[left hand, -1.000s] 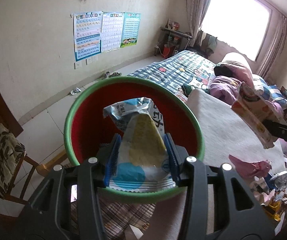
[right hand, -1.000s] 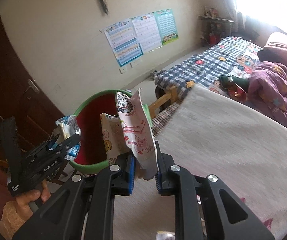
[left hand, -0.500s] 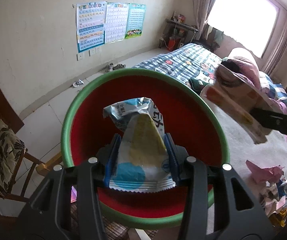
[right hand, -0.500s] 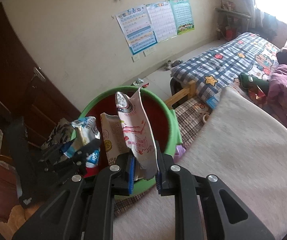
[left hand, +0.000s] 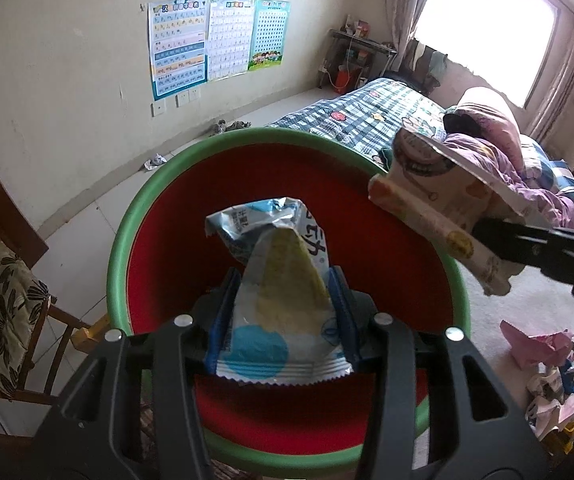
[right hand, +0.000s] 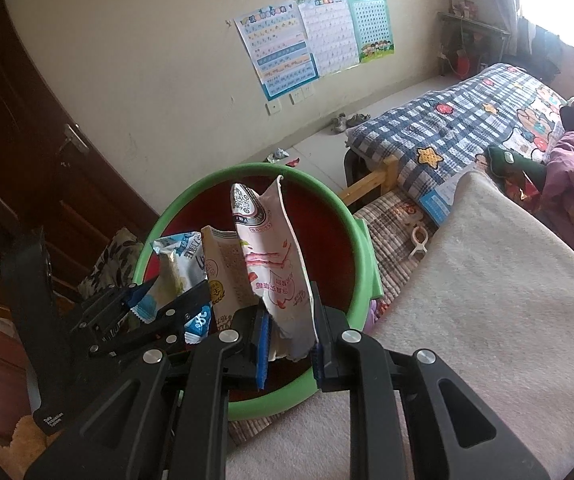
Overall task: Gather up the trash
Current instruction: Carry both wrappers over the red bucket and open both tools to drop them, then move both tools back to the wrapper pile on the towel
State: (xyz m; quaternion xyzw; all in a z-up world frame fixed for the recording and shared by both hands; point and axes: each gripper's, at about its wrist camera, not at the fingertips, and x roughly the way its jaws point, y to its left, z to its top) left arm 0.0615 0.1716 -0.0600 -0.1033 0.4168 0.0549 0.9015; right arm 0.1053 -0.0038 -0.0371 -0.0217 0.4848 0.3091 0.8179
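Two grippers hang over one basin, each with trash between its pads. The left gripper (left hand: 283, 316) has just been opening a little, its jaws moderately spread, and the blue-and-white snack wrapper (left hand: 283, 280) is still pinched between the blue pads, standing up out of them. The right gripper (right hand: 289, 346) has its jaws nearly together, pinching the bottom edge of a pink-and-white wrapper (right hand: 273, 264), with a beige cracker wrapper (right hand: 223, 276) caught alongside it at the left pad.

The basin (left hand: 155, 200), red inside with a green rim, lies directly beneath both grippers; the part of its red floor that shows holds no trash, though the grippers and wrappers hide much of it. In the left wrist view the right gripper enters from 3 o'clock with its wrappers reaching over the rim at 2 o'clock. In the right wrist view the left gripper sits at 9 o'clock, its wrapper over the basin's left side.

Only the left wrist view shows the heap of crumpled pink paper and other scraps (left hand: 535, 344) at 4 o'clock on the pale blanket (left hand: 519, 300), and a cushioned wooden chair (left hand: 3, 308) at 8 o'clock. Only the right wrist view shows the dark door (right hand: 47, 140) at 10 o'clock and a white clip (right hand: 419, 240) lying just beside the blanket's edge.
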